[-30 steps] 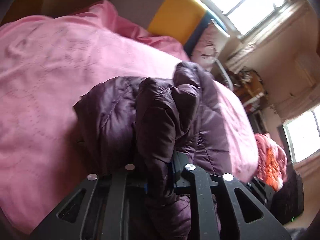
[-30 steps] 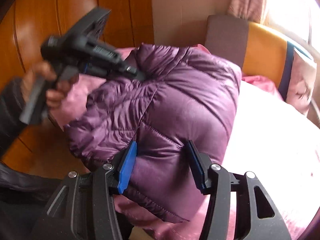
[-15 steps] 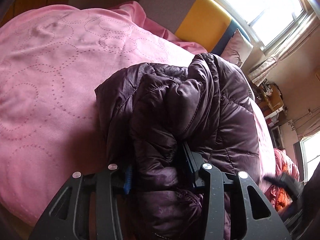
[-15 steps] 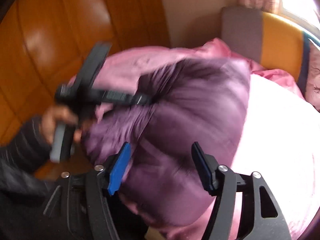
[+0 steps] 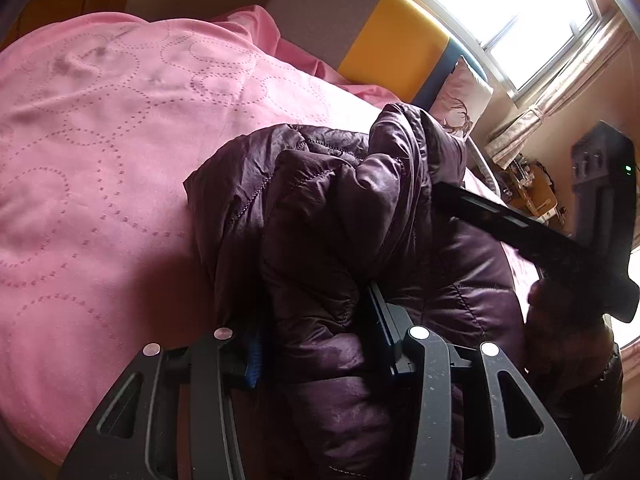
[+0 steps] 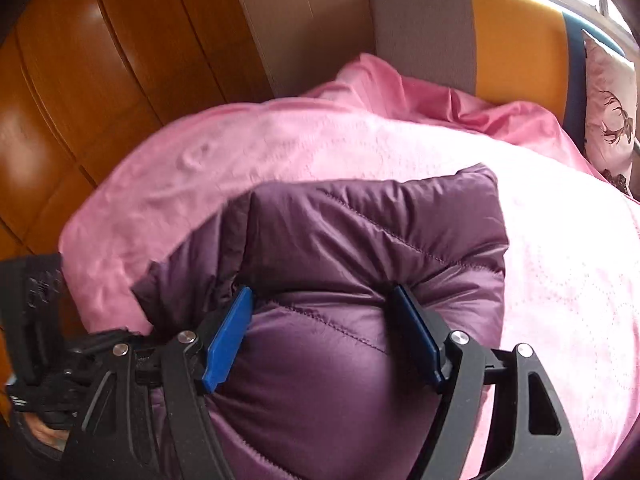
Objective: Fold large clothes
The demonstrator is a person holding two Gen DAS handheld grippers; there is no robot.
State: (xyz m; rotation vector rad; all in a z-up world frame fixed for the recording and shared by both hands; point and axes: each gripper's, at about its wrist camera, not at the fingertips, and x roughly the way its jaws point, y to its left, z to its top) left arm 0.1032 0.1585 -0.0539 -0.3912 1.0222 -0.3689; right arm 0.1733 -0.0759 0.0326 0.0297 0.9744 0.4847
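Purple quilted down jacket (image 6: 360,280) bundled into a thick stack on pink bedspread (image 6: 560,280), near the bed edge closest to the cameras; glossy shell, puffy baffles, several layers visible in left wrist view.

Left gripper (image 5: 316,344): jaws part-way apart, just been opening; a thick fold of jacket between them. Blue pad on one side close against fabric, dark finger on the other side buried in the fold. Cannot tell whether pads press or merely flank; reads as loosening.

Right gripper (image 6: 324,328): jaws wide, just been opening; straddling a bulging baffle, both blue pads touching the fabric flanks and denting it slightly. Seen from left wrist view, coming in from the right over the bundle's far side.

Judged step: letting go of the folded bundle and settling it flat.

Notes for doing it well:
- Open fully before lifting away; slippery shell drags with any pad contact and pulls the top layer askew.
- Withdraw along the finger line, not sideways, to avoid peeling the fold open.
- Down springs back: press top of bundle lightly after release to expel air.
- Free one side first, other side steadying.

Surroundings: grey-and-yellow headboard (image 6: 480,40) behind, deer-print pillow (image 6: 608,100) at its right, wooden wardrobe panels (image 6: 100,60) to the left, bright window (image 5: 512,20).
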